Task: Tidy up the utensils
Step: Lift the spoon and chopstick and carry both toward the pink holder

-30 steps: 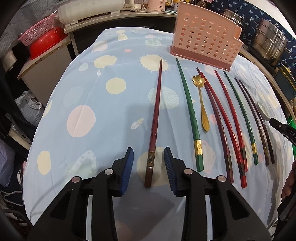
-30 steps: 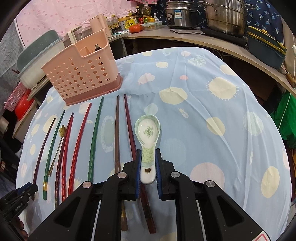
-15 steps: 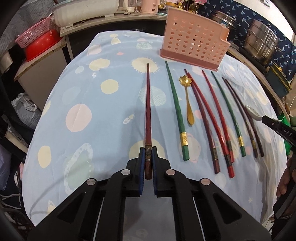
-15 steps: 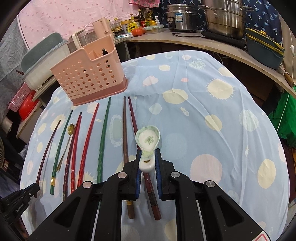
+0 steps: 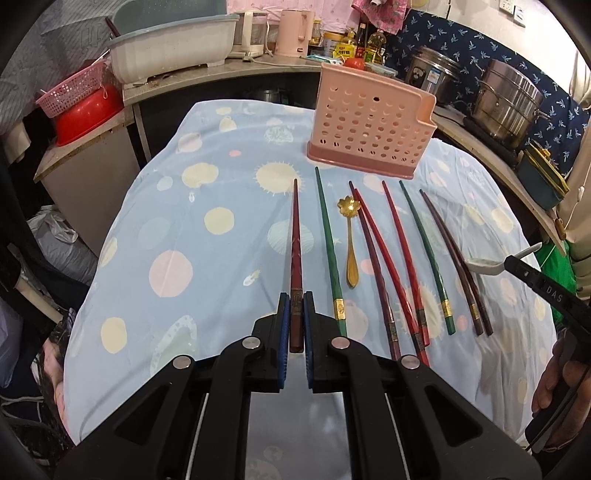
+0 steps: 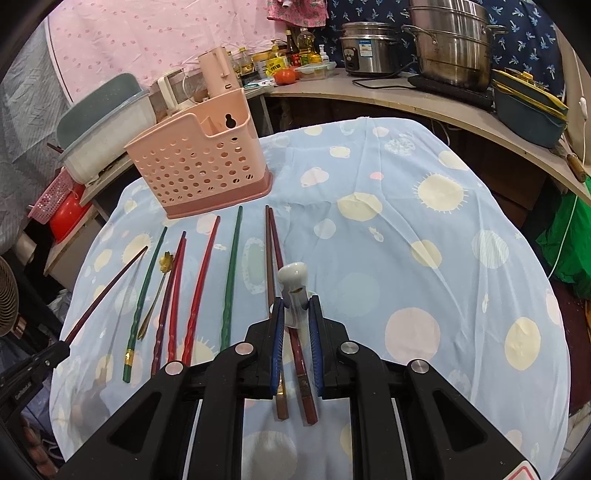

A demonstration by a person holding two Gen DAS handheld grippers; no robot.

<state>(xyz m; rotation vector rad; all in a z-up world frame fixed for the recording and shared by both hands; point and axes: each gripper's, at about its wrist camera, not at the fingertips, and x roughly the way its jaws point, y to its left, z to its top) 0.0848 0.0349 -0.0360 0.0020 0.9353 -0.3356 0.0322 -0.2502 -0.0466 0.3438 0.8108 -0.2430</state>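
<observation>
My left gripper (image 5: 295,306) is shut on the thick end of a dark red chopstick (image 5: 295,240), which points away toward the pink perforated utensil holder (image 5: 369,136). In the right wrist view that chopstick (image 6: 107,291) slants up off the cloth from the left gripper (image 6: 61,350). My right gripper (image 6: 296,310) is shut on the handle of a white ceramic spoon (image 6: 293,277), held above a brown chopstick pair (image 6: 271,254). Several green, red and dark chopsticks and a gold spoon (image 5: 351,243) lie in a row on the cloth before the holder (image 6: 195,162).
A blue cloth with pale dots (image 5: 177,229) covers the table. Behind it a counter carries a grey basin (image 5: 170,48), a pink kettle (image 5: 291,33), bottles and steel pots (image 6: 450,40). A red bowl (image 5: 85,114) sits at the left. A hand (image 5: 561,384) holds the right gripper.
The left jaws went from open around the dark red chopstick to shut on it, and it has risen. The right gripper has lifted the white spoon off the cloth, its bowl tipping up.
</observation>
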